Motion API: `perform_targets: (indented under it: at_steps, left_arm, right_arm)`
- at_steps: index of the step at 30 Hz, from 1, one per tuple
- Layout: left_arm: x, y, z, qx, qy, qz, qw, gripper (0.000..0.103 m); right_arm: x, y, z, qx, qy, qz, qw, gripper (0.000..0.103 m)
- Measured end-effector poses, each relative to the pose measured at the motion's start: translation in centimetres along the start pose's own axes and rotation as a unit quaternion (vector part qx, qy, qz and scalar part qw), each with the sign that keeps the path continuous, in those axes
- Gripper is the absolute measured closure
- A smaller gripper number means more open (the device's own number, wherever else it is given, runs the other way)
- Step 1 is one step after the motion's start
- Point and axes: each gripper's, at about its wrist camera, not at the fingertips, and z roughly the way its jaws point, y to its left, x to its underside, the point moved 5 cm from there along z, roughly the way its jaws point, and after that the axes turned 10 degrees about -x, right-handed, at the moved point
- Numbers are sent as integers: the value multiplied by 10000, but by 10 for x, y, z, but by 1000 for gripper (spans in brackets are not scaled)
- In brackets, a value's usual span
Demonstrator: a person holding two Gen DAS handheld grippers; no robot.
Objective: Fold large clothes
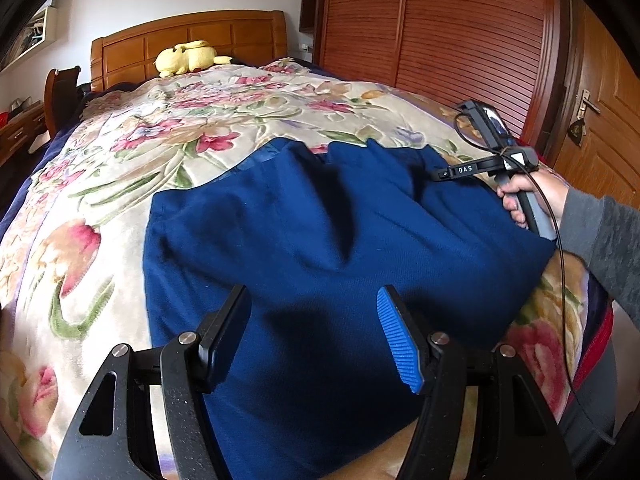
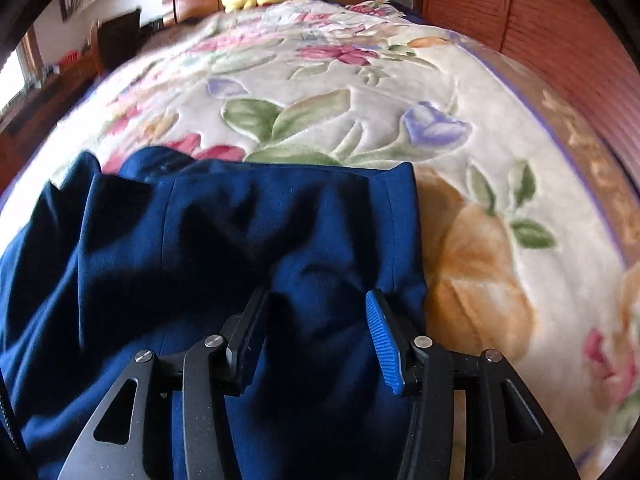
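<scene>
Jaws apart on both grippers, blue garment (image 1: pixel 320 248) below, floral blanket (image 2: pixel 500 184) around

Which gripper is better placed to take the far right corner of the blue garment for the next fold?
Probably the right gripper: it hangs open over the blue garment near that corner.

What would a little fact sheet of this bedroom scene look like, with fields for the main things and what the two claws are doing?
garment: dark blue garment, partly folded, lying on the bed
surface: floral blanket covering the bed
left claw: left claw, open above the cloth, nothing gripped
right claw: right claw, open over the garment's right side, nothing pinched
holder: hand in a grey sleeve grips the right tool's handle
background: yellow plush toy by the wooden headboard; slatted wardrobe doors
</scene>
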Motion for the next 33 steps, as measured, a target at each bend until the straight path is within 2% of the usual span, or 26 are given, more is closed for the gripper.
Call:
perform_targets:
  at_steps: [2,3,5,7,10,14,16,19,21,26,33]
  left_arm:
    - [1,-7,-4,61,-35,36,10000,37]
    - [2,-11,-5,101,-50,70,9999,37]
    - [4,-20,-7,187,-56,151,9997,37]
    - [7,-28,-8,236,-25,240,9994,37]
    - [15,-34,-4,133,78,326,9993,37]
    - [24,-36,2,77,222,294,9993,37]
    - [28,-37,3,34,239,294,9993,36]
    - [33,-39,6,-23,200,322,9993,35]
    - [36,-39,9,-42,199,323,9993,34]
    - [40,-39,7,-35,104,288,9995,33]
    - [41,-39,6,-92,74,331,9994,33]
  right_arm:
    - [4,9,-22,293,-66,-269,9992,52]
    - [7,10,-33,282,-164,-363,9988,52]
    - [24,23,-60,42,-232,-495,9985,52]
    - [49,35,-79,-112,-102,-637,9979,52]
    - [90,46,-100,-376,65,-757,9964,52]
    - [124,40,-120,-341,6,-666,9972,51]
    - [135,33,-124,-294,-38,-612,9977,47]
    - [147,27,-118,-522,-109,-485,9974,46]
    - [149,32,-115,-452,-198,-677,9965,45]
    - [156,31,-111,-299,-607,-699,9953,43]
    - [172,31,-110,-403,-993,-637,9922,43]
